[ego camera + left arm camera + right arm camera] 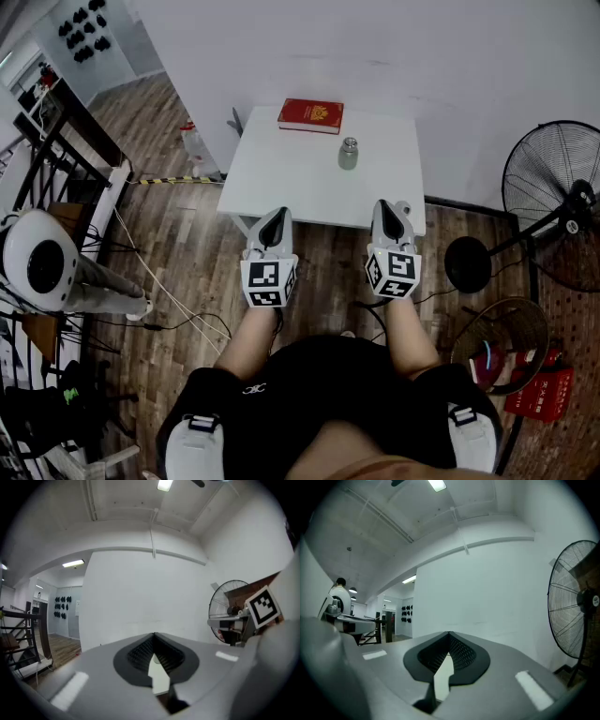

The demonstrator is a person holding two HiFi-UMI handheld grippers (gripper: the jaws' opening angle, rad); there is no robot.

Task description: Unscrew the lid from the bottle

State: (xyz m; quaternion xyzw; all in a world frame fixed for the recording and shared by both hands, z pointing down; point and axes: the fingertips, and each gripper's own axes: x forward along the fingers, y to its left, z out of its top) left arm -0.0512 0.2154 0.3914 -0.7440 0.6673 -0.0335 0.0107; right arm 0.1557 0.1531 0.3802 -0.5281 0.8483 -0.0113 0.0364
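I hold L gripper (277,217) and R gripper (389,211) fully closed, both empty, level at the table (281,178) near edge. Bottle (349,153) stands upright w/ lid on, 11 o'clock from R gripper, well apart. Red book (310,115) lies beyond.

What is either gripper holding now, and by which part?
Nothing. The left gripper and right gripper are both shut and empty; the bottle stands apart on the table.

White wall (394,47), wooden floor (178,244), white table (281,173), standing fan (562,211)
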